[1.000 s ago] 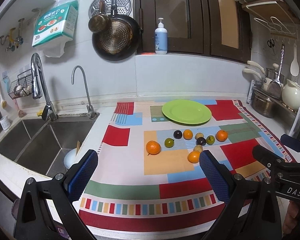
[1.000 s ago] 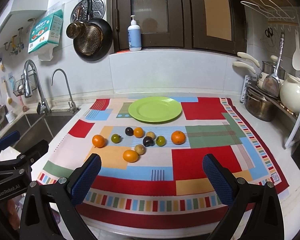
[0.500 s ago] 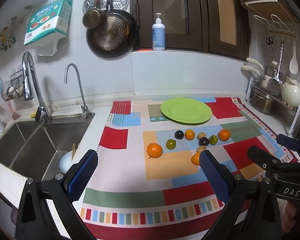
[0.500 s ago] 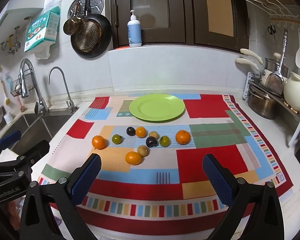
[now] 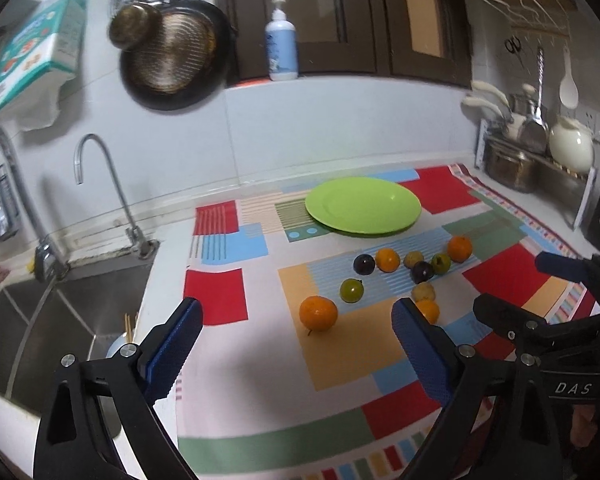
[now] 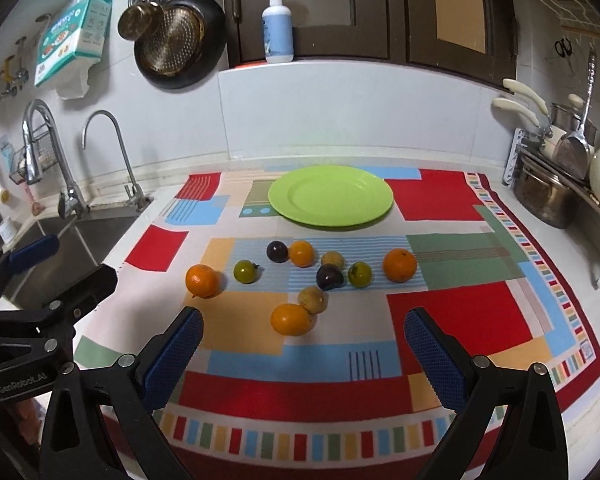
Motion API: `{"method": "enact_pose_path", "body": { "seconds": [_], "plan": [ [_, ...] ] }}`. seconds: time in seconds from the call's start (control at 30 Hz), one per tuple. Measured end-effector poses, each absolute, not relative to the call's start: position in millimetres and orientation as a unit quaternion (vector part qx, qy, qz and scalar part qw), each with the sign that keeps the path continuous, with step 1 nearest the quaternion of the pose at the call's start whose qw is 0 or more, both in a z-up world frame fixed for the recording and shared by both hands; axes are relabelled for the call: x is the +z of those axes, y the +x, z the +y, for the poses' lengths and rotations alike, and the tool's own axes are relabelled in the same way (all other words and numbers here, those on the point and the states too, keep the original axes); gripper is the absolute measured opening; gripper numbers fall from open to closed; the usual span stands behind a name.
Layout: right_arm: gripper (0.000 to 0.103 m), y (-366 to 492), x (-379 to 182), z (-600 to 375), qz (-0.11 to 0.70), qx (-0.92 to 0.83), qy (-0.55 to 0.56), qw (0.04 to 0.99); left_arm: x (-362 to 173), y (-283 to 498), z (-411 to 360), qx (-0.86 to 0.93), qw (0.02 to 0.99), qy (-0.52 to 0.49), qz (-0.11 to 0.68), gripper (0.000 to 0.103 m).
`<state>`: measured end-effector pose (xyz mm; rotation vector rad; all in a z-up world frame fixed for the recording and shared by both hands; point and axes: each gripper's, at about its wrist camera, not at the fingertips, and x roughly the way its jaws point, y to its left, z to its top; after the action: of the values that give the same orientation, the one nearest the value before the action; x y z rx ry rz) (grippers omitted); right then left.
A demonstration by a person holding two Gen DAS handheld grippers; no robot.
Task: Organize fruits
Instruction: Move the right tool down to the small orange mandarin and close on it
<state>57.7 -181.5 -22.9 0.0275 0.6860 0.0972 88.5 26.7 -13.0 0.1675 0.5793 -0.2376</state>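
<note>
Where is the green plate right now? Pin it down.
In the right wrist view the green plate sits empty at the far middle of the patterned cloth, just beyond the scattered fruit, below the soap bottle.

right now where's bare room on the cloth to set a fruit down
Free: the green plate is bare; the red patch right of the fruit cluster; the near cloth strip in front of the nearest orange. Crowded: the middle, where the fruit sits close together.

Glossy plastic plate (image 6: 330,196), matt woven cloth (image 6: 452,312), brushed steel sink (image 5: 40,320).
</note>
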Motion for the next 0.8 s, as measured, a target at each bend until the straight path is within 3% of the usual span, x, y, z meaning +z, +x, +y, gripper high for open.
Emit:
{"method": "enact_pose_path", "body": {
  "seconds": [0.2,0.8],
  "plan": [
    [0.092,82.5,-42.5,-172.5,0.367,0.039,0.026,0.929,-31.2,121.9,24.0,-0.159,0.932,0.117,0.304,0.091],
    [0.062,120.4,-93.2,-159.0,0.441,0.031,0.045,0.896,-89.4,178.3,8.3,-0.253,0.878,0.153,0.377,0.063]
  ]
}}
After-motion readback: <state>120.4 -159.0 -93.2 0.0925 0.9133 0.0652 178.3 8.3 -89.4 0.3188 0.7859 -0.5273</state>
